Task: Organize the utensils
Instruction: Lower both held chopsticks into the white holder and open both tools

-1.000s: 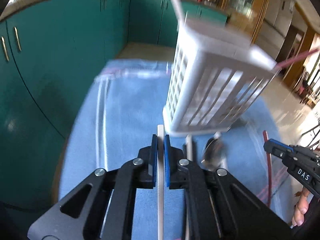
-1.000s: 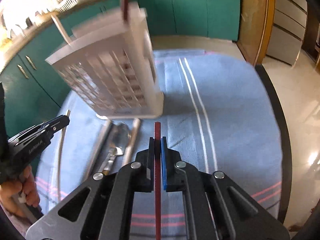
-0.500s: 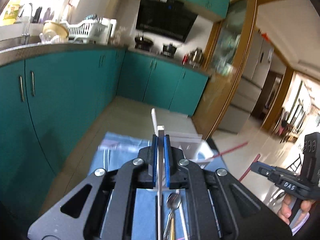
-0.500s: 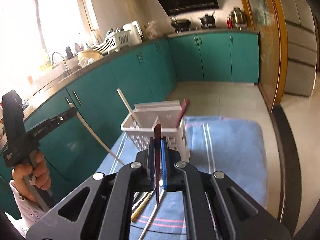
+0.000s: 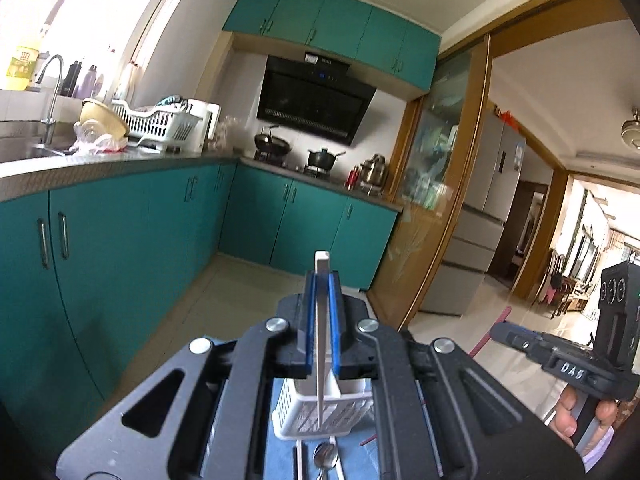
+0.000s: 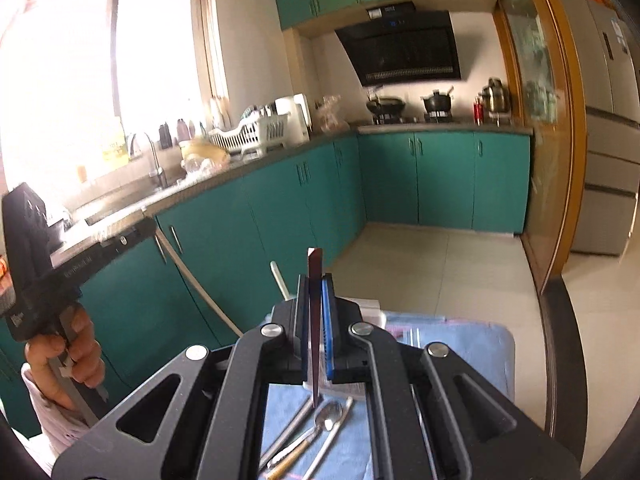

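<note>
Left gripper [image 5: 322,280] clamps white chopstick [image 5: 320,344]; right gripper [image 6: 315,282] maroon chopstick [image 6: 315,344].

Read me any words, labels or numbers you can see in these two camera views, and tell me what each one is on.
"DAS": raised letters on the right gripper, seen from the left wrist camera.
Too blurred to read: lettering on the left gripper in the right wrist view.
Too small to read: the range hood badge and the yellow bottle label by the window.
</note>
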### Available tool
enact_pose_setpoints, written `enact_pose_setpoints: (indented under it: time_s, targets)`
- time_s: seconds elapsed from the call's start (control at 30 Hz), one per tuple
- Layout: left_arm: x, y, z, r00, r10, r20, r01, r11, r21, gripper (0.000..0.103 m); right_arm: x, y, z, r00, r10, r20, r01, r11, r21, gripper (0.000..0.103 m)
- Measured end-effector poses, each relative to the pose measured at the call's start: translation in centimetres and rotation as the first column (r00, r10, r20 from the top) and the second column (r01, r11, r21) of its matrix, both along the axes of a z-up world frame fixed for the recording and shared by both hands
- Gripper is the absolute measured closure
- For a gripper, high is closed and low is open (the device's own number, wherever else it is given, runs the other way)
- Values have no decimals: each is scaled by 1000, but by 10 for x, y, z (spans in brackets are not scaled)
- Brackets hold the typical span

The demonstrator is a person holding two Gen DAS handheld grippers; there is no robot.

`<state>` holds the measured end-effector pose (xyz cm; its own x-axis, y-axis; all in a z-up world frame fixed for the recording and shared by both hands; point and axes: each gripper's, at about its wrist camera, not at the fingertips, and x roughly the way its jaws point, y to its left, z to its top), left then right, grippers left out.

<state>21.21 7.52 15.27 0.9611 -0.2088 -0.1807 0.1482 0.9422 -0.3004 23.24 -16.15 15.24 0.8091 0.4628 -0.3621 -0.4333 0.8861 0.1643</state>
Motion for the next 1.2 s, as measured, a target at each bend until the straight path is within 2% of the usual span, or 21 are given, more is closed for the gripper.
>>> enact_pose_setpoints:
  time_s: [0.17,0.3,0.47,0.63,0.87,1.2]
  targets:
    - [23,5,18,996,72,48,-71,997,-33,97,13,-6,34,996,-61,61,59,997,48,96]
    - [52,4,14,993,113,29,-112,993,-34,97,32,-2,44,986,-130,101,127,991,36,96]
    - [79,-5,-7,990,137,-15,-137,991,5,97,60,7,20,988,-147,53,147,989,-7,96]
    - [91,-8,-21,988,146,-43,-146,989,11,97,76,10,2,987,-158,12,158,987,-11,96]
    - [103,-24,-36,990,132,-55,-129,991,47,97,76,21,-4,984,-173,36,175,984,-41,96]
    - [106,-30,-56,990,113,-88,-107,992,65,97,84,24,-25,984,-176,5,176,982,-68,96]
